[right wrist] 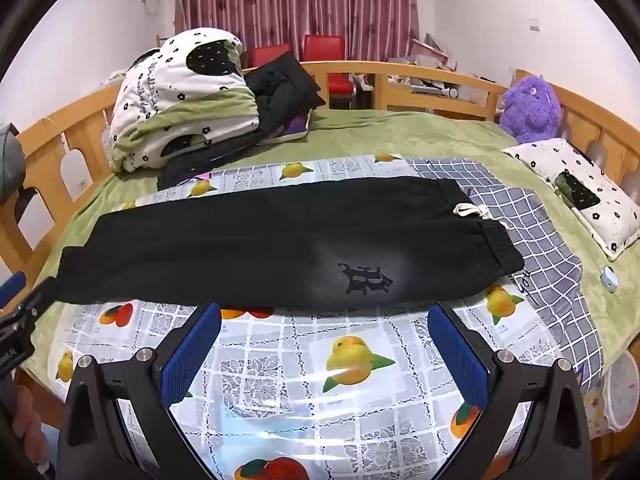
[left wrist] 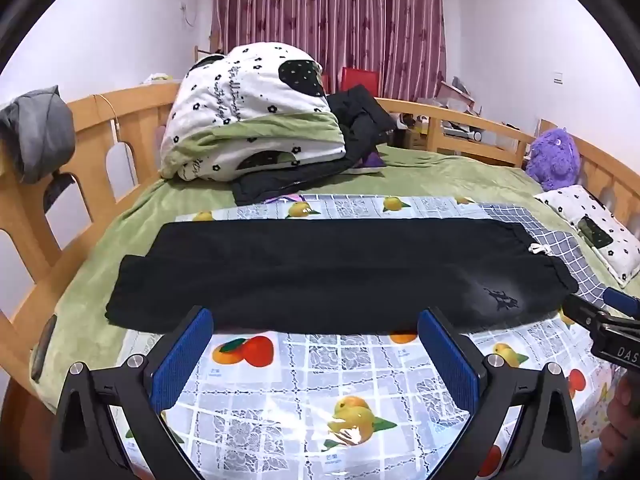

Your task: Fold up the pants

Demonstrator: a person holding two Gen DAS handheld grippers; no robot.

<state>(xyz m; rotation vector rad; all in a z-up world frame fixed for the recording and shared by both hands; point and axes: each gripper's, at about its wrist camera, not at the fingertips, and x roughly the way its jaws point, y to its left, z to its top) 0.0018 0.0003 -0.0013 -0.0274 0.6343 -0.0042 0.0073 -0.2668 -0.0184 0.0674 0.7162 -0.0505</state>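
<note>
The long black cloth pants (left wrist: 320,268) lie flat across the shiny plastic fruit-print sheet (left wrist: 312,384) on the green bed (left wrist: 440,172). The left tool (left wrist: 316,320) is spread wide and holds nothing. The right tool (right wrist: 326,314) is spread wide too, holding nothing. Both sit just beside the pants' near edge.

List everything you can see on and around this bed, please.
pants: one, black, flat across the fruit cloth
fruit cloth: one, white with oranges, on the bed
checked cloth: one, grey, under the waistband end
blanket: one, green, covering the bed
quilt: one, white and green, folded at back left
plush toy: one, purple, back right
pillow: one, white, right side
curtain: one, red, behind
left tongs: open, near the pants' front edge
right tongs: open, near the same edge
</note>
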